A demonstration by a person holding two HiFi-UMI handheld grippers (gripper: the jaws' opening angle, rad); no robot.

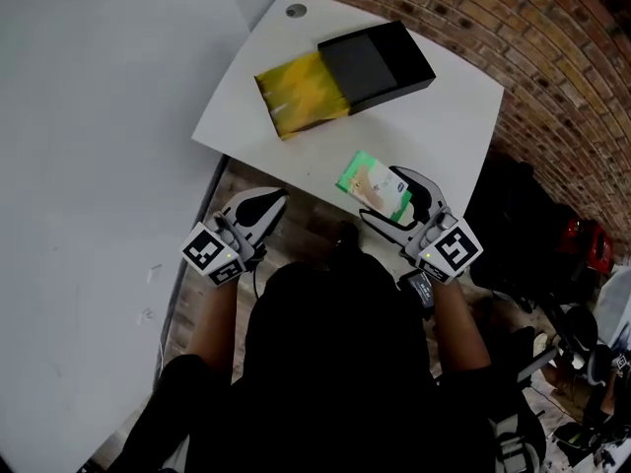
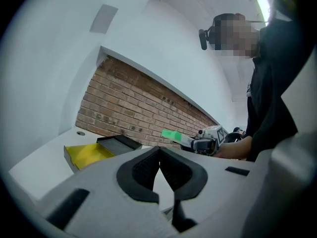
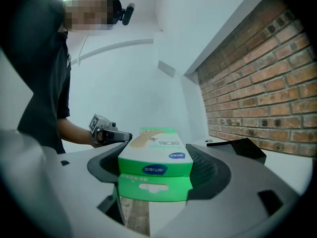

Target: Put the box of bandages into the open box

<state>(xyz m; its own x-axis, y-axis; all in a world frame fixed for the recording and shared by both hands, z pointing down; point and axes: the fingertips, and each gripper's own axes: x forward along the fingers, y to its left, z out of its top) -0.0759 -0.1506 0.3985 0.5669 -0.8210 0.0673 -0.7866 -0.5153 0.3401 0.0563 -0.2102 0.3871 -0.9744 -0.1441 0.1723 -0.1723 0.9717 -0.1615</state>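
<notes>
**Counter** (image 1: 449,116): white, angular top. It stands in a corner between a white wall (image 1: 99,116) on the left and a brick wall (image 1: 552,57) on the far right. There is a round hole (image 1: 296,10) near its far left corner. A strip of wooden floor (image 1: 311,217) shows below its near edge.

**Open box** (image 1: 340,79): lies flat on the far middle of the counter. It has two parts, a yellow tray (image 1: 299,97) and a black sleeve (image 1: 380,59). The tray is slid out to the left and near side, with its inside facing up. The sleeve covers the far right end. In the left gripper view the open box (image 2: 91,152) sits to the left, in front of the brick wall.

**Box of bandages** (image 1: 373,183): green and white carton with a blue oval label on its end. It is held in the air over the near right edge of the counter. It is nearer than the open box and well apart from it. In the right gripper view the box of bandages (image 3: 157,175) lies lengthwise between the jaws, label end toward the camera.

**Right hand-held gripper** (image 1: 383,197): its jaws are clamped on the two long sides of the box of bandages. The right gripper view shows the right hand-held gripper (image 3: 157,155) with one pad pressed against each side of the carton.

**Left hand-held gripper** (image 1: 276,203): held off the near left edge of the counter, over the floor, well apart from both boxes. The left gripper view shows the left hand-held gripper (image 2: 159,152) with its jaw tips touching and nothing held between them.
</notes>
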